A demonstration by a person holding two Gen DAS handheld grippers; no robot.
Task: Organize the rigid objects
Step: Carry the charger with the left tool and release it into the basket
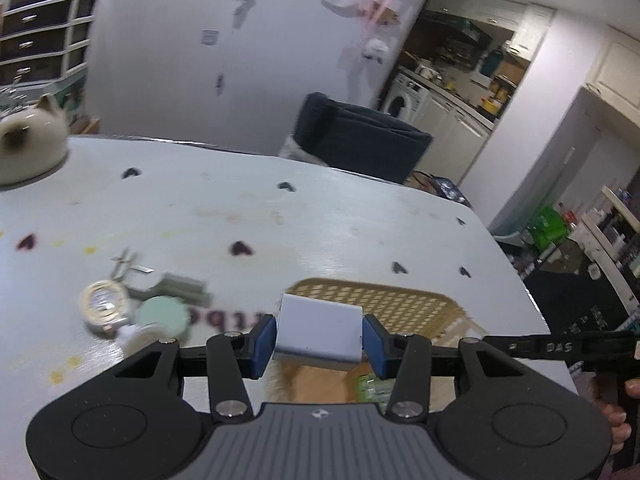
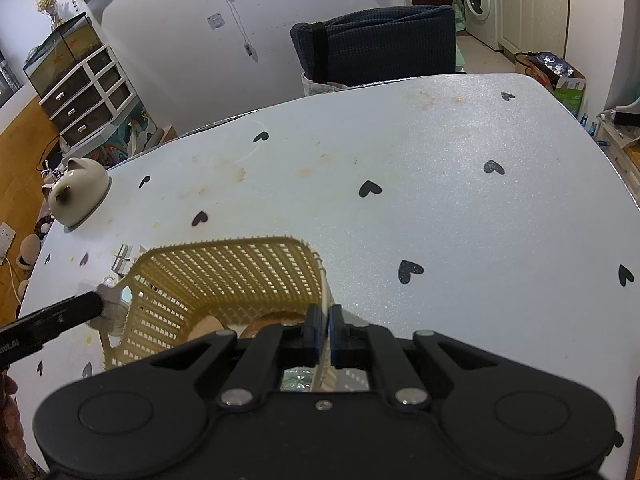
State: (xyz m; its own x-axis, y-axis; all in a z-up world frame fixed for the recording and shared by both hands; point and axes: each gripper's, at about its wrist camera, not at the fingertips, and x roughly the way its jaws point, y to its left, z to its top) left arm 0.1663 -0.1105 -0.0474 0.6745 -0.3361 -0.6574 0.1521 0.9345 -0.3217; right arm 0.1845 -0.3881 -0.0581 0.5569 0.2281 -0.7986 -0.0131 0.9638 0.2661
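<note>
Nearest the lens in the left wrist view, the left tool (image 1: 319, 340) is clamped on a small white block (image 1: 319, 334), its blue pads pressing the two flat sides so the smooth, squared, hard-looking piece rides level above the near end of the basket (image 1: 384, 300). It looks held there to be dropped in with the things already lying in the bottom, though those are mostly hidden and blurred. Farther left on the tabletop (image 1: 280, 220) wait the loose pieces: a roll of tape (image 1: 105, 304) with a shiny ring face, a round pale-green lid or tin (image 1: 163, 314), a grey-green ribbed piece (image 1: 182, 288) behind it and thin metal scissors or tweezers (image 1: 124, 264); all are blurred, so what they are is uncertain. I judge the sorting partly done, with these still to be gathered. At the far left corner a glossy ceramic cat-eared pot (image 1: 30, 140) stands well apart from the work. In the right wrist view, the right tool (image 2: 326, 334) has its jaws drawn together on the thin upright wall of the basket (image 2: 224, 276), near its right corner, apparently to steady the light container while the other tool loads it. The basket is a tan plastic lattice, rectangular with rounded corners and a handle cutout in its left end. The tabletop (image 2: 460, 200) is pale, faintly glittering and printed with small dark hearts.
</note>
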